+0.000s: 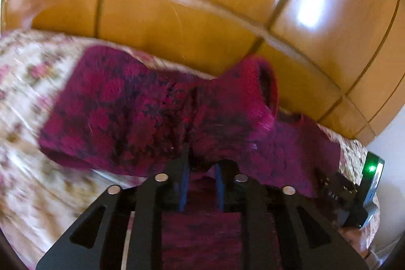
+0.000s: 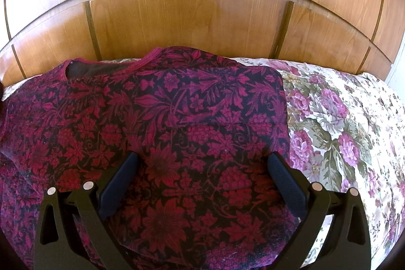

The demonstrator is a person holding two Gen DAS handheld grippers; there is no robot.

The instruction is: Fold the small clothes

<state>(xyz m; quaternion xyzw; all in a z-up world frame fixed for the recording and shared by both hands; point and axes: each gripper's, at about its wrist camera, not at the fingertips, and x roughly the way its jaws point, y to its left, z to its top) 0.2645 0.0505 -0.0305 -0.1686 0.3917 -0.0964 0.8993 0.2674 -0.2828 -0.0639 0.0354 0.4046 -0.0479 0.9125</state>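
Note:
A knitted sweater [image 2: 177, 118] in magenta and black flower pattern lies flat on a flowered bedspread [image 2: 341, 118], its neckline [image 2: 96, 70] toward the wooden headboard. My right gripper [image 2: 202, 163] hovers open just over the sweater's body, its fingers wide apart and nothing between them. In the blurred left wrist view my left gripper [image 1: 202, 163] is shut on a sleeve [image 1: 152, 105] of the sweater. The cloth bunches between the blue pads [image 1: 184, 184] and hangs lifted off the bed, the cuff [image 1: 263, 85] pointing up and right.
A tall glossy wooden headboard [image 2: 189, 17] stands right behind the sweater. Bedspread [image 1: 30, 118] extends to the left of the sleeve and to the right of the sweater. A black housing with a green light [image 1: 370, 168] shows at the right edge of the left wrist view.

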